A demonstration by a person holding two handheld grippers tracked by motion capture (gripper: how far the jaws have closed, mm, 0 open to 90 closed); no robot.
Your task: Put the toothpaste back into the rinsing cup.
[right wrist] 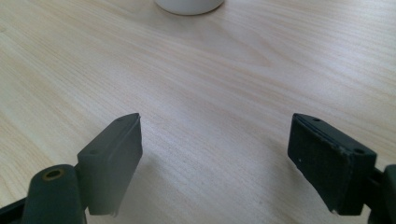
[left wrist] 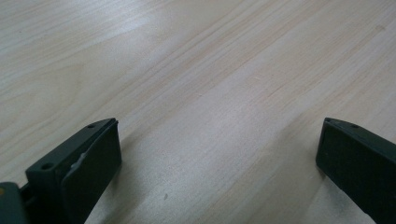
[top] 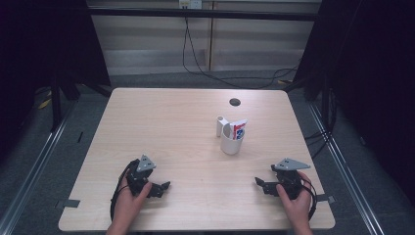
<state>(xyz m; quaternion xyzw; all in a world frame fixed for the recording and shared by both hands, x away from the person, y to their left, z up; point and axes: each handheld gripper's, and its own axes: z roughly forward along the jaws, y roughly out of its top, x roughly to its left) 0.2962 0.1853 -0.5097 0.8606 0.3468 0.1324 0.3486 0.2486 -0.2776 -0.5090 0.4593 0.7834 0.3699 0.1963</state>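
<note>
The pale wooden table (top: 161, 122) is bare across its whole left half and along the near edge, so either hand could sweep there freely. The only obstacle is a white round plastic cup (top: 231, 142) right of centre, with a red-and-blue printed white tube (top: 238, 129) standing in it and a small white upright cylinder (top: 220, 125) touching its far-left side. A dark round hole (top: 235, 102) lies flush farther back.

Bare wood runs between the cup and both grippers.

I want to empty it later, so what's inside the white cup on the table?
A toothpaste tube stands in the white cup, its flat end sticking up above the rim. The tube's lower part and the cup's bottom are hidden by the wall.
</note>
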